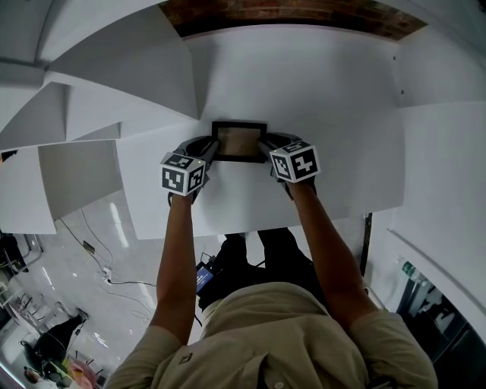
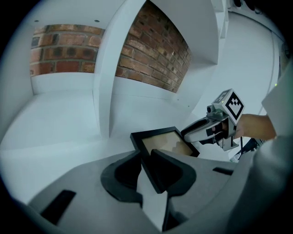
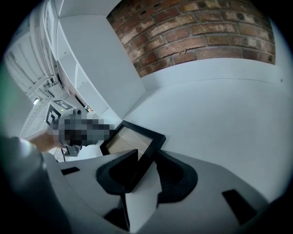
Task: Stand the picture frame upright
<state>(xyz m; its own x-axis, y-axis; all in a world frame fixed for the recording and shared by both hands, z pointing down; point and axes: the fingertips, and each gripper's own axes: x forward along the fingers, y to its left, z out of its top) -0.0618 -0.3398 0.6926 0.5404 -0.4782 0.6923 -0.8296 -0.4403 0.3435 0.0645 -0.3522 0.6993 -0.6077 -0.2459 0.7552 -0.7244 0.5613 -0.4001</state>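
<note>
A black picture frame with a tan picture sits low over the white shelf board, its face tilted up towards me. My left gripper has the frame's left edge between its jaws, and both pads seem to touch it. The frame's right edge runs between the jaws of my right gripper. In the right gripper view that edge lies against the left jaw, with a thin gap to the right jaw. Whether the frame's lower edge rests on the board is hidden.
White partition panels rise to the left of the frame and a white side wall stands at the right. A brick wall closes the back. The board's front edge lies near my body, with the floor below.
</note>
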